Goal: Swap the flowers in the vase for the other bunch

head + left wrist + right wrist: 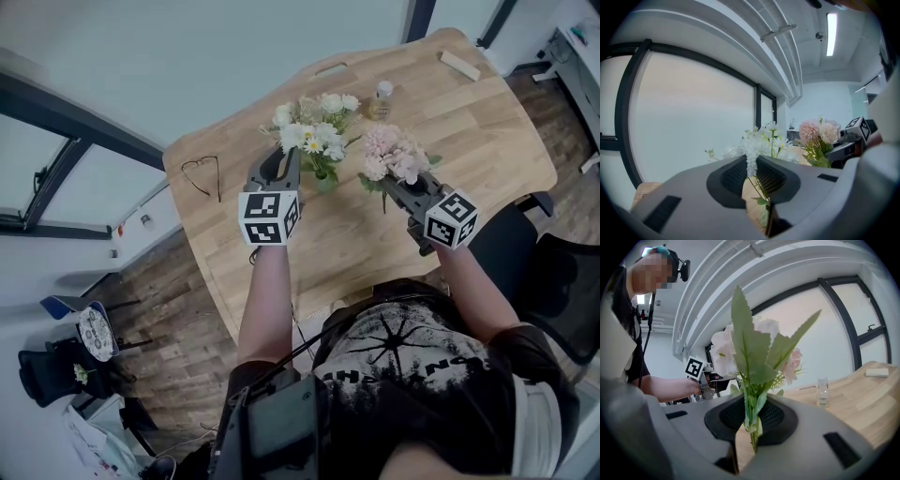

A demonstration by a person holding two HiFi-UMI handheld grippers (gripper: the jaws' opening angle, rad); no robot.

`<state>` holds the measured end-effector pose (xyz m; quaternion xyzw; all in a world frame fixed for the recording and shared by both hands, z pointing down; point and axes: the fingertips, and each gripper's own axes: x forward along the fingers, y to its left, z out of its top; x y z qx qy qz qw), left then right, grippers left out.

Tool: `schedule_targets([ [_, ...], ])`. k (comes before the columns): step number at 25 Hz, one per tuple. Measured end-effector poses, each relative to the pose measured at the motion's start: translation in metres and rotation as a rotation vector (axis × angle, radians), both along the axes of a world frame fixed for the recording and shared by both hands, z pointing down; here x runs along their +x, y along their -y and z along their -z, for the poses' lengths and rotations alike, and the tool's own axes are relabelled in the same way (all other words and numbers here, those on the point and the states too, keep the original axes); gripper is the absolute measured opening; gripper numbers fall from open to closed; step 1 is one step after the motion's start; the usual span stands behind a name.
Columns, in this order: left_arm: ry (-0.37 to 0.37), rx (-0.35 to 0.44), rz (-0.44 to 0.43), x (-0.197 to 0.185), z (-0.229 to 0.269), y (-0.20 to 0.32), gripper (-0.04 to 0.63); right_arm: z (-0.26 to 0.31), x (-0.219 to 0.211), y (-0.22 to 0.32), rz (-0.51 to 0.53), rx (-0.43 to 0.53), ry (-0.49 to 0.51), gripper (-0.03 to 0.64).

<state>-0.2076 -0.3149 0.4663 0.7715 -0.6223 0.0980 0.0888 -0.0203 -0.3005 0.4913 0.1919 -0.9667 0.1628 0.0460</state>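
On the pale wooden table (469, 122), the head view gives me the white daisy-like flower bunch (314, 127) standing in a small greenish glass vase (325, 181), the left gripper (289, 161) at its stems, the right gripper (398, 187) just beside — holding the pink flower bunch (392, 155) above the tabletop. Left gripper view: jaws pinched onto the white stems. Right gripper view: jaws clamped on the pink bunch's stems.
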Motion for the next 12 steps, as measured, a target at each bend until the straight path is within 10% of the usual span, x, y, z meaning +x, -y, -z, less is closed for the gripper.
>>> schedule_targets([
  [12, -0.009, 0.032, 0.009, -0.001, 0.023, -0.003, 0.071, 0.015, -0.005, -0.006, 0.001, 0.020, 0.024, 0.048],
])
